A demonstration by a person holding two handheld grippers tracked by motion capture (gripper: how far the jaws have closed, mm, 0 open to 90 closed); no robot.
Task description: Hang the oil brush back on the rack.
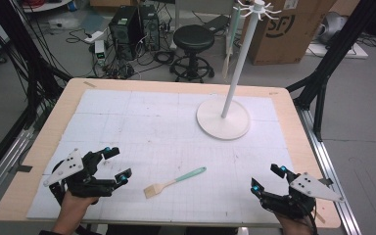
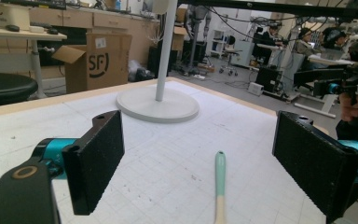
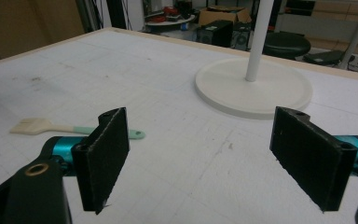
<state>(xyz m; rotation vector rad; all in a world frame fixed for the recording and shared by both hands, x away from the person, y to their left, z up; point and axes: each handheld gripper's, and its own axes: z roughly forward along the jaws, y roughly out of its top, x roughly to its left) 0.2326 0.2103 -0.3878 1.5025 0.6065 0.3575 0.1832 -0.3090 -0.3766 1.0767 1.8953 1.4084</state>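
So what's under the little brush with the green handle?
The brush lies flat on the white gridded mat that covers the wooden table. Nothing else shows beneath it. The bit of mat right under the brush is covered, so that part can't be checked.

We see a small brush point(image 1: 175, 182) with a mint-green handle and pale bristles lying flat on our white gridded mat point(image 1: 166, 132).

Mint-handled brush point(image 1: 175, 182), perhaps tan-bristled; white mat point(image 1: 127, 127)
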